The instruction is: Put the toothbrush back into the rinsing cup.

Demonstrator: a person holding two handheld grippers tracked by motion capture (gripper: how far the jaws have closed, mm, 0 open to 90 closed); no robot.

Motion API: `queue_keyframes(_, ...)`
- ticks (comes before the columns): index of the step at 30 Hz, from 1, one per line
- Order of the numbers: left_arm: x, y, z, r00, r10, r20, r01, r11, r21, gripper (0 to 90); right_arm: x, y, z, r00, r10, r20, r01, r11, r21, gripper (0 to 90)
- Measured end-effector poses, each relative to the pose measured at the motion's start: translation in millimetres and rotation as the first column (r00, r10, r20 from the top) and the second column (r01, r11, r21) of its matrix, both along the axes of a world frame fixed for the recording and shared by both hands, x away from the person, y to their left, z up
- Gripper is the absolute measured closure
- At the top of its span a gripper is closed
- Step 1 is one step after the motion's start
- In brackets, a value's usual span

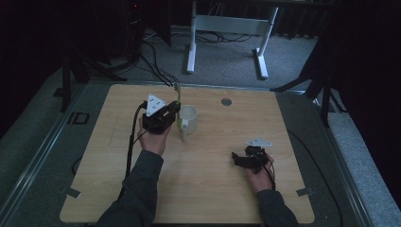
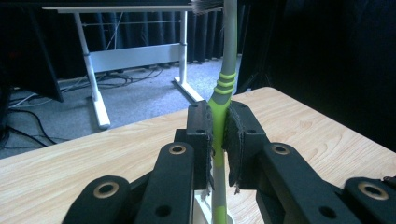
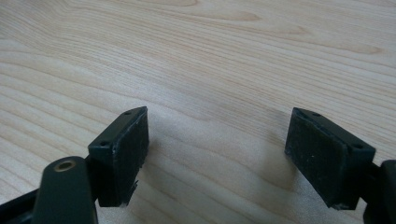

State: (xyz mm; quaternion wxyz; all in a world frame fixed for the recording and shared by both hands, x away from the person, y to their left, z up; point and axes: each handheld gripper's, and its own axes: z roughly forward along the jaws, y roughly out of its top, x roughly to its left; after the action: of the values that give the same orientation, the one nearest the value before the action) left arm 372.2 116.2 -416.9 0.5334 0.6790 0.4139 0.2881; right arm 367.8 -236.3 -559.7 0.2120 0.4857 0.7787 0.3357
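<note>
While the left gripper (image 2: 218,140) clamps a green-and-grey toothbrush (image 2: 223,88) by its handle, we see the brush standing upright, bristles up, its lower end dipping inside the white mug (image 1: 187,119). The mug sits toward the far middle of the table (image 1: 208,189), handle facing the person, and the left hand (image 1: 153,137) hovers just beside it on its left. In the left gripper view the pads press flat on both sides of the green grip, a hold we judge is meant to keep the brush vertical so it can stand in the mug or be drawn out of it cleanly.

Well apart from the mug, toward the near right, the right gripper (image 3: 217,154) rests low over bare wood. Its jaws stand wide apart with nothing between them, and we take it as parked clear of the mug so the left has room to work. Beyond the mug, a small round grommet (image 1: 226,101) marks the far edge.
</note>
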Motion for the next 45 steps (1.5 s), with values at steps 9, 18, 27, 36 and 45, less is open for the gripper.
queue_keyframes(9,3.5,-1.6,-2.3,1.0000,-0.003,-0.003,0.003,1.0000,0.000,80.3,0.0,0.0,0.0,1.0000,0.000,0.000,0.000,1.000,0.000,21.3)
queue_keyframes(18,5.4,-3.5,-3.8,1.0000,-0.005,0.001,0.005,1.0000,-0.001,80.4,0.0,0.0,0.0,1.0000,0.000,-0.001,0.000,1.000,0.000,21.3)
queue_keyframes(27,6.4,-5.8,-4.3,0.9999,-0.002,0.010,0.003,1.0000,-0.005,80.4,0.0,0.0,0.0,1.0000,0.000,0.000,0.000,1.000,0.000,21.3)
queue_keyframes(36,8.5,-9.6,-5.8,0.9999,0.001,0.017,-0.001,0.9999,0.011,80.3,0.0,0.0,0.0,1.0000,0.000,-0.001,0.000,1.000,0.000,21.3)
queue_keyframes(45,11.5,-13.6,-9.3,0.9999,0.005,0.016,-0.006,0.9996,0.028,80.3,0.0,0.0,0.0,1.0000,0.000,0.000,0.000,1.000,0.000,21.3)
